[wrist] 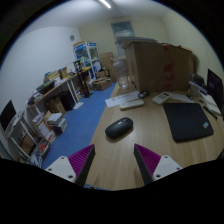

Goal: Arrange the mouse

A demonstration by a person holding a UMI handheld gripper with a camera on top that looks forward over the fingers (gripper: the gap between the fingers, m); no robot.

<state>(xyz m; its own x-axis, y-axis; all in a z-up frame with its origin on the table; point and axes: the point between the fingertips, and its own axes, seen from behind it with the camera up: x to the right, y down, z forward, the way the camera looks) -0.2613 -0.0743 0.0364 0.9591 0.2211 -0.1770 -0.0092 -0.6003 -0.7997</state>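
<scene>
Wooden desk (130, 150), mouse (119, 127) beyond parted fingers (82, 158), mousepad (187, 120) beside

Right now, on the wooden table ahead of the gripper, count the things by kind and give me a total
Mouse: 1, black, just ahead of the open gripper
Mouse pad: 1, dark, beside the mouse
Keyboard: 1, pale, beyond the mouse
Cardboard box: 1, at the table's far end
Total: 4
</scene>
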